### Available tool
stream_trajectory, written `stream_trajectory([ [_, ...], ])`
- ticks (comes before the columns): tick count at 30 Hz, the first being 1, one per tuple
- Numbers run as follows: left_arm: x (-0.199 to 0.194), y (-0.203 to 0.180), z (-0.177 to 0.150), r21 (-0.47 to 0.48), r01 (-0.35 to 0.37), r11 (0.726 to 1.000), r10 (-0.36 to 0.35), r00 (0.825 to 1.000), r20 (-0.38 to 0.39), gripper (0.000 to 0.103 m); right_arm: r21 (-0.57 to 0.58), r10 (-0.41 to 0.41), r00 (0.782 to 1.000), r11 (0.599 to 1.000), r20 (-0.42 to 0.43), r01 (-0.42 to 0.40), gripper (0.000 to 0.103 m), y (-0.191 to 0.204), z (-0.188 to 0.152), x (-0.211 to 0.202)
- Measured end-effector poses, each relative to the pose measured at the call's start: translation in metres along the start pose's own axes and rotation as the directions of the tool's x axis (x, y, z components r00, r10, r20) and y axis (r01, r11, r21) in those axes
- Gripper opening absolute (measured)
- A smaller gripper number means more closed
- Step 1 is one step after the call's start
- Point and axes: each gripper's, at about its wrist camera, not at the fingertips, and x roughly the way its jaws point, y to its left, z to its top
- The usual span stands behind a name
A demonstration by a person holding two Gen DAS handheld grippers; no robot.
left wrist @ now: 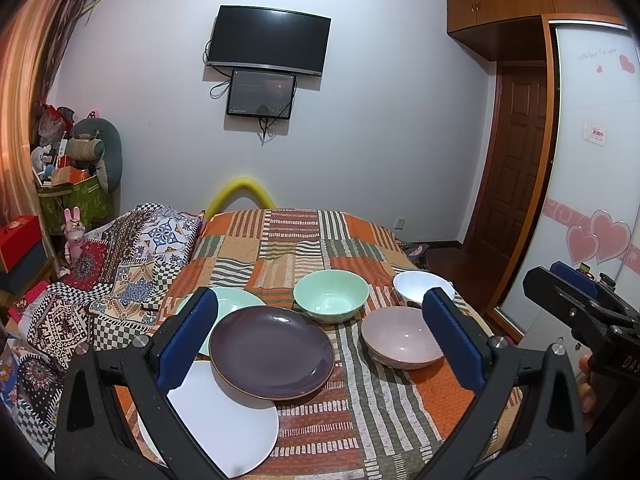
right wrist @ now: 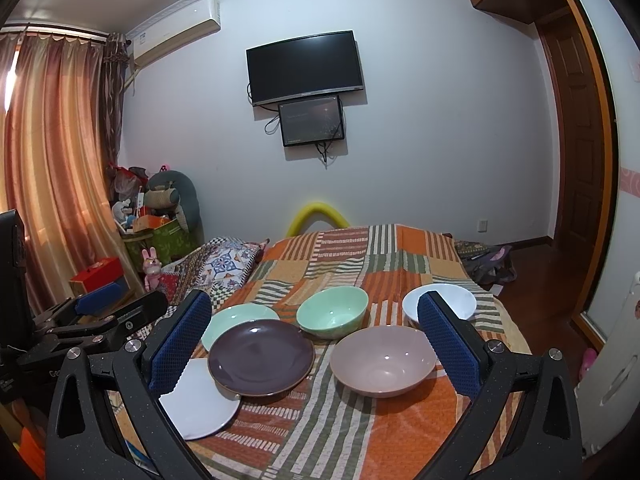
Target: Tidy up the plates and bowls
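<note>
On the striped orange cloth lie three overlapping plates: a dark purple plate [left wrist: 272,351] [right wrist: 261,356] rests on a white plate [left wrist: 224,424] [right wrist: 200,404] and a pale green plate [left wrist: 234,300] [right wrist: 236,316]. To their right stand a green bowl [left wrist: 331,295] [right wrist: 332,312], a pink bowl [left wrist: 400,336] [right wrist: 383,360] and a white bowl [left wrist: 416,283] [right wrist: 448,300]. My left gripper [left wrist: 320,340] is open and empty above the plates. My right gripper [right wrist: 316,354] is open and empty, facing the pink bowl and purple plate.
The cloth-covered surface [left wrist: 360,420] drops off at the right towards a wooden floor and door [left wrist: 516,152]. A patterned quilt [left wrist: 120,264] lies to the left. Boxes and toys [left wrist: 76,176] pile up by the curtain. The right gripper shows in the left wrist view [left wrist: 576,300].
</note>
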Motion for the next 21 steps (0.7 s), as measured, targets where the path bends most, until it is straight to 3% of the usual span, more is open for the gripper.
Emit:
stream_trajectory([
  [21, -0.0008, -0.0013, 0.0028, -0.001, 0.005, 1.000, -0.005, 1.000, 0.003, 0.103, 0.001, 0.000, 1.000, 1.000, -0.002, 0.000, 0.103, 0.0014, -0.0007, -0.0002],
])
